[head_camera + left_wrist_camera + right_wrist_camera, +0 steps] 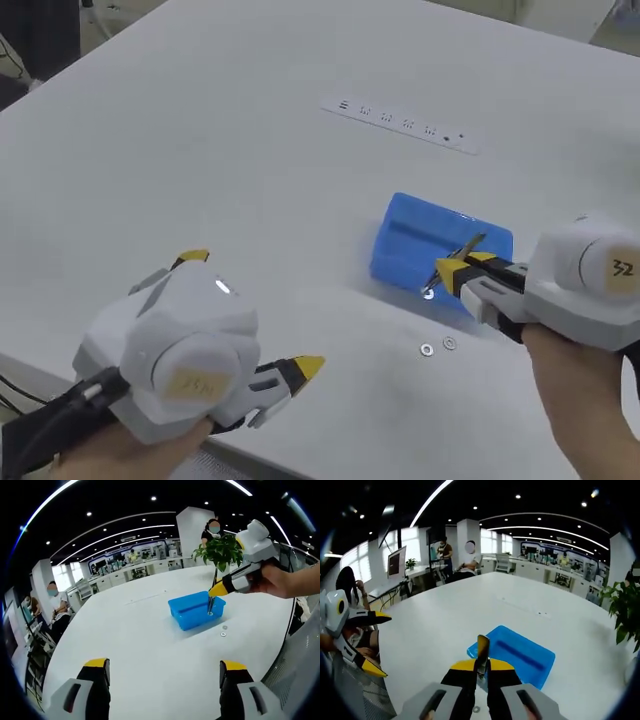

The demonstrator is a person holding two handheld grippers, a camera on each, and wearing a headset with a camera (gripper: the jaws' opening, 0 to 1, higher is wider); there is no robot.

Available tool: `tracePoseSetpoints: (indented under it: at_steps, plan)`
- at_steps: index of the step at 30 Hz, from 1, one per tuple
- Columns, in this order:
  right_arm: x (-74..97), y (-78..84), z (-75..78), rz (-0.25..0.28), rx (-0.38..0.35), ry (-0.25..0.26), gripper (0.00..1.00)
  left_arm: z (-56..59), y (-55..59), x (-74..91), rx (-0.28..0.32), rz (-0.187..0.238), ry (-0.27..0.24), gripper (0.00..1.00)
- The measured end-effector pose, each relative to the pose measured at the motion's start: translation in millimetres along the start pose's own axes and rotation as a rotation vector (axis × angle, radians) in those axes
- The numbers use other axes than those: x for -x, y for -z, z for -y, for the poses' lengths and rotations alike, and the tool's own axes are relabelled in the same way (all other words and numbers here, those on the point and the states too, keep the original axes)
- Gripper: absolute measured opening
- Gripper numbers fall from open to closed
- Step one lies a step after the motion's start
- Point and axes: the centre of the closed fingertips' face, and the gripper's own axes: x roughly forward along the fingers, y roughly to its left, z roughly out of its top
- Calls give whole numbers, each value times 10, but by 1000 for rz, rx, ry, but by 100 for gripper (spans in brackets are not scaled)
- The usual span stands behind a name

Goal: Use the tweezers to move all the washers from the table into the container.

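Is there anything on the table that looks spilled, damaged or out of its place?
Nothing stands out. The blue container sits flat and looks whole. Two washers lie loose on the table near it, not yet moved. The right tool holds the tweezers at its near wall.

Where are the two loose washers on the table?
In the head view, the two washers lie side by side on the white table, just off the blue container's near edge.

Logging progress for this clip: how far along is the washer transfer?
Done: unclear; I can't make out washers inside the blue container. In hand: the right gripper clamps the tweezers, a washer at their tip by the container's near wall. Left: two washers lie on the table.
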Motion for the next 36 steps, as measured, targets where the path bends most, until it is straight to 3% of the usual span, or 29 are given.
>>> tracePoseSetpoints:
  at_steps: [6,13,36]
  plan:
    - [35,-188,-7,38,6,-1,3,-1,0,-1,0,1,1,93]
    - [22,-288,-5,56,15,-1,3,-1,-1,0,1,-1,1,93]
    - [-47,-342,85,61,24,8,3,-6,10,2,-1,-9,-1,92]
